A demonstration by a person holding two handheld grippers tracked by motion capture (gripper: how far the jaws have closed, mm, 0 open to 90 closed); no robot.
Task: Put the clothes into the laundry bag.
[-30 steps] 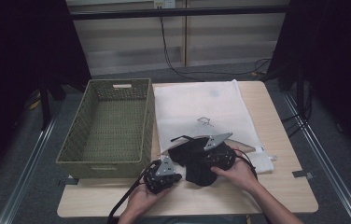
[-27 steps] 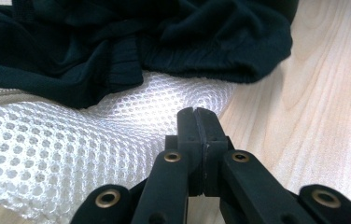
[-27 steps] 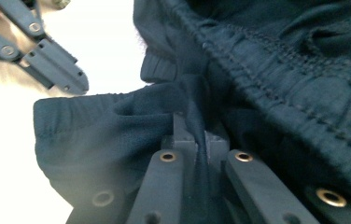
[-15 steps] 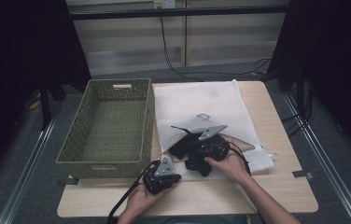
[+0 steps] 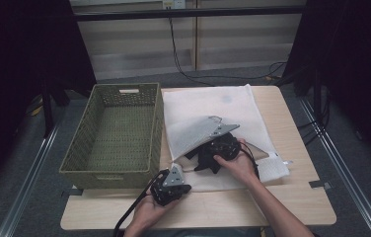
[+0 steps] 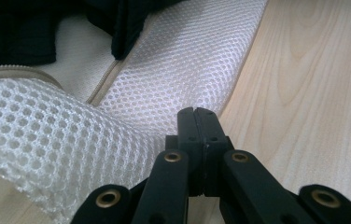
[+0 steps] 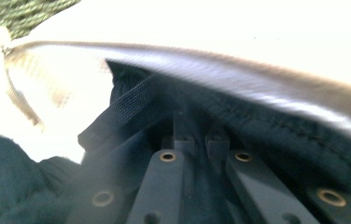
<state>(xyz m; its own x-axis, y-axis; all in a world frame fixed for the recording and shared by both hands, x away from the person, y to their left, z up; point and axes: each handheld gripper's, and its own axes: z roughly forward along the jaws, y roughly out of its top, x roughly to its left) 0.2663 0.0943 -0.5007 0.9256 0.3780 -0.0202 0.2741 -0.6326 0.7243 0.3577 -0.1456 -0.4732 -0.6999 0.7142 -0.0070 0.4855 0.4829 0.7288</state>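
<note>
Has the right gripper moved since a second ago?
Yes. The right gripper carried the black garment up the table, deeper into the white mesh laundry bag, away from the table's near edge.

"Any writing you can make out? A label, a brand, a number?"

"None. The white mesh bag (image 5: 208,111), the woven basket (image 5: 112,133) and the wooden surface (image 5: 292,197) carry no lettering I can read."

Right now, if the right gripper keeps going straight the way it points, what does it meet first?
The right gripper points into the open mouth of the white mesh bag, shut on the black garment. Going on, it would probably push that cloth deeper, meeting the bag's inner mesh; depth is unclear.
</note>
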